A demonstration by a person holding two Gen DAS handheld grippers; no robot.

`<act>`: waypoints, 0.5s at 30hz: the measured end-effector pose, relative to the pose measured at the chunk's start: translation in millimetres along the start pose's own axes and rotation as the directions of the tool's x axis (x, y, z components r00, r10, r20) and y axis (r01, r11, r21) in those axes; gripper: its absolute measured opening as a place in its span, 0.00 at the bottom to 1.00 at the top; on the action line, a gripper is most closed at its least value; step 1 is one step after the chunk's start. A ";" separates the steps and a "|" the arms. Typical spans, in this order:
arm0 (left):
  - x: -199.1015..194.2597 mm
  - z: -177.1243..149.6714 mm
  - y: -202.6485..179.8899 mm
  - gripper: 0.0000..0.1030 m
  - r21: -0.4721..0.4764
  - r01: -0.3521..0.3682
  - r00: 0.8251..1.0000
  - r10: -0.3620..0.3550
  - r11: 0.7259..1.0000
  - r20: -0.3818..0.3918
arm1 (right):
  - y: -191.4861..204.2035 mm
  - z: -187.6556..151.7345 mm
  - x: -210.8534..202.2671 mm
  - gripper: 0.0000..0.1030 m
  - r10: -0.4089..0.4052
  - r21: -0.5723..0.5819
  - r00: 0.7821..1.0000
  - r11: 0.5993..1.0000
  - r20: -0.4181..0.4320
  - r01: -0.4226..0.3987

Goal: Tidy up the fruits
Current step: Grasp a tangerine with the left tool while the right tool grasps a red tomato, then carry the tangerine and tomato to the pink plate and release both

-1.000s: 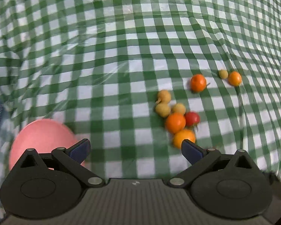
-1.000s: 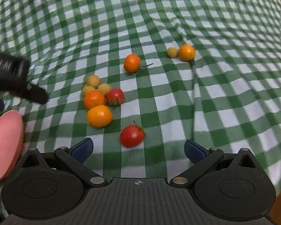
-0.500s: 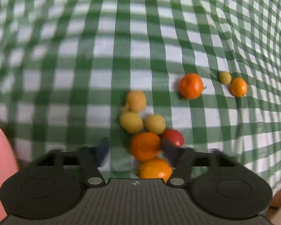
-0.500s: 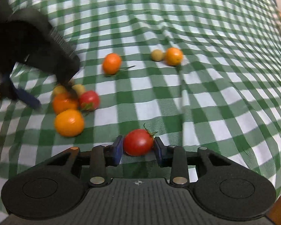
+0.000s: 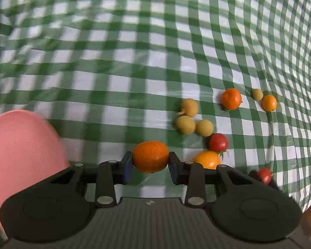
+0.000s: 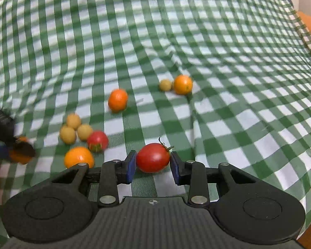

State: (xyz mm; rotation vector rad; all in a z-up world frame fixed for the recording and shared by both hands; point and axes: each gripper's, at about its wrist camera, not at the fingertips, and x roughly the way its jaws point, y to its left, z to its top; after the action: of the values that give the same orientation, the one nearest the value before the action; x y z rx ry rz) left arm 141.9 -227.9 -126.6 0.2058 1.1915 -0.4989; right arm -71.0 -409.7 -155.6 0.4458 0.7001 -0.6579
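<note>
Presently I found my left gripper (image 5: 151, 167) with its jaws closed on an orange mandarin (image 5: 150, 156), both blue pads (image 5: 127, 167) pressed against its sides. A pink plate (image 5: 20, 149) sat to the left of that gripper, at the edge of the left wrist view. My right gripper (image 6: 153, 169) had its jaws clamped on a red tomato (image 6: 153, 157), green stem pointing up and to the right.

On the green checked cloth (image 6: 228, 62) covering the desk, the loose fruit lay as follows. Three small yellow fruits (image 6: 73, 129) sat in a tight cluster, touching one another. A second red tomato (image 6: 97, 141) rested just beside that cluster, and a yellow-orange fruit (image 6: 78, 157) lay near it, close to the right gripper's left finger. Farther back, a lone mandarin (image 6: 117, 103) sat by itself. Beyond it, one small yellow fruit (image 6: 165, 84) touched a small orange fruit (image 6: 182, 84).

From the right wrist view, the left gripper showed at the left edge, blurred, with its mandarin partly hidden.
</note>
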 end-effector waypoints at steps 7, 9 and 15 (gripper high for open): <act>-79.5 -39.5 34.8 0.39 -0.001 -0.028 0.994 0.028 1.000 0.104 | 13.9 -0.1 -68.2 0.35 0.050 -0.052 0.997 0.998 0.066 -0.047; -98.9 -54.0 44.6 0.39 -0.002 -0.044 0.991 0.044 0.999 0.127 | 18.4 -4.5 -94.8 0.35 0.080 -0.060 0.995 0.995 0.064 -0.076; -149.4 -103.4 79.4 0.39 -0.023 -0.060 0.986 0.063 0.998 0.152 | 33.3 -22.1 -154.9 0.35 0.181 -0.103 0.982 0.979 0.051 -0.175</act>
State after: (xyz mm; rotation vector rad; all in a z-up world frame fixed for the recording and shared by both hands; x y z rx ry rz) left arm 51.7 -77.0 -34.9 0.1844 1.0367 -0.4417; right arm -147.8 -311.3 -55.6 0.3910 0.6241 -0.4638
